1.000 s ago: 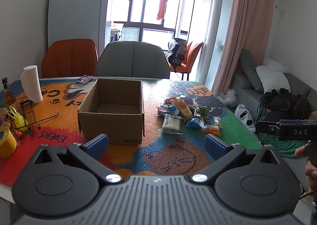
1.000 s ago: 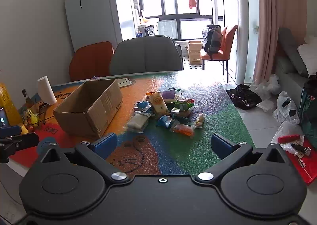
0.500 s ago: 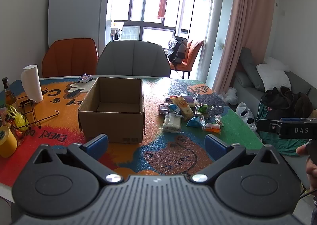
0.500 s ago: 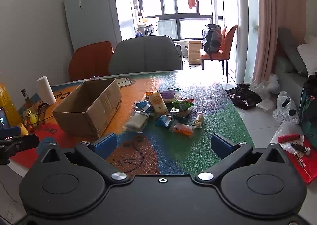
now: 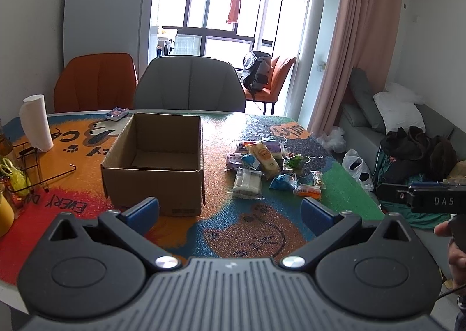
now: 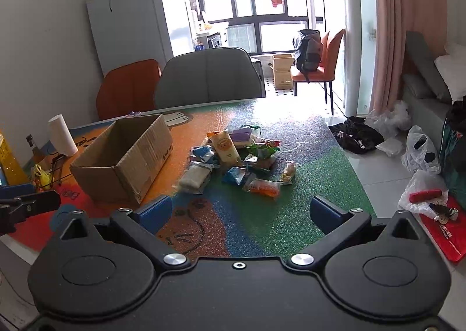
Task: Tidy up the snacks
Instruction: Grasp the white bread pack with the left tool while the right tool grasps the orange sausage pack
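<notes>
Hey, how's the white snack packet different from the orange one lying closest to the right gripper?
The white snack packet is pale and clearly larger; the orange snack packet is bright orange and smaller. The white one lies on the cardboard box side of the pile, the orange one on the green part of the table. Both lie flat at the pile's near edge, ungripped.

Ahead of the matt black plastic left tool [image 5: 230,211] with shiny metal pivot bolts, a matt brown cardboard box [image 5: 154,167] sits on the grainy, printed surface [image 5: 247,232]; right of it, glossy plastic-wrapped snacks [image 5: 262,167]
</notes>
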`<control>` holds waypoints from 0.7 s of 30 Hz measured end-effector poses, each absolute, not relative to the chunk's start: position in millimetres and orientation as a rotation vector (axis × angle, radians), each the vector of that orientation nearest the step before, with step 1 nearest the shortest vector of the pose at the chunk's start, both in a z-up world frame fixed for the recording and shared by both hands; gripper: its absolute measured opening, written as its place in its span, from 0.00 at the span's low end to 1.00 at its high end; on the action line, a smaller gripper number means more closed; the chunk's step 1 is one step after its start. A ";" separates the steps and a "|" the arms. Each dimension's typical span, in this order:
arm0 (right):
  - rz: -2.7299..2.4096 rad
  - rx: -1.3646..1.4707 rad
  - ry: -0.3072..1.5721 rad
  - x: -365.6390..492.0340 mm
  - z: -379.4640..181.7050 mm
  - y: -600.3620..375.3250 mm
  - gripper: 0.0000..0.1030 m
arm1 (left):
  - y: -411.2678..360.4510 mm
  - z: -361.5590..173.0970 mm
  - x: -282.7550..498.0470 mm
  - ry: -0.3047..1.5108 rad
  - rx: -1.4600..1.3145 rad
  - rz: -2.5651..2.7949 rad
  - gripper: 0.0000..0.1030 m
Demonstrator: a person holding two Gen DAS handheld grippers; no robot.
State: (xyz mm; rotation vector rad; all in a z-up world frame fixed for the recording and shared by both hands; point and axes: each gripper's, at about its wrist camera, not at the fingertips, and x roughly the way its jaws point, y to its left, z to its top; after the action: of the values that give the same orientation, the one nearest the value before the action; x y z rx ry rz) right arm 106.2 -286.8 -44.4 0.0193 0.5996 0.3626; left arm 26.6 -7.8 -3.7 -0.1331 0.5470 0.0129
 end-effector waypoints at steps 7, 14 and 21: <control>0.364 0.043 0.613 121.6 -58.0 -292.7 1.00 | -8.3 -16.0 52.9 0.565 -0.163 -0.010 1.00; 0.363 0.047 0.630 142.9 -69.2 -293.7 1.00 | -11.0 -24.4 75.8 0.551 -0.169 -0.020 1.00; 0.373 0.054 0.628 163.1 -78.3 -292.1 1.00 | -4.8 -32.3 96.4 0.542 -0.183 -0.009 1.00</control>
State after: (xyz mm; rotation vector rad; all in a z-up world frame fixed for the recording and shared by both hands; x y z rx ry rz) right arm 163.1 -292.1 -78.3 0.0542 0.6278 0.3729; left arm 96.4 -4.8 -32.3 -0.1828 0.5419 -0.0093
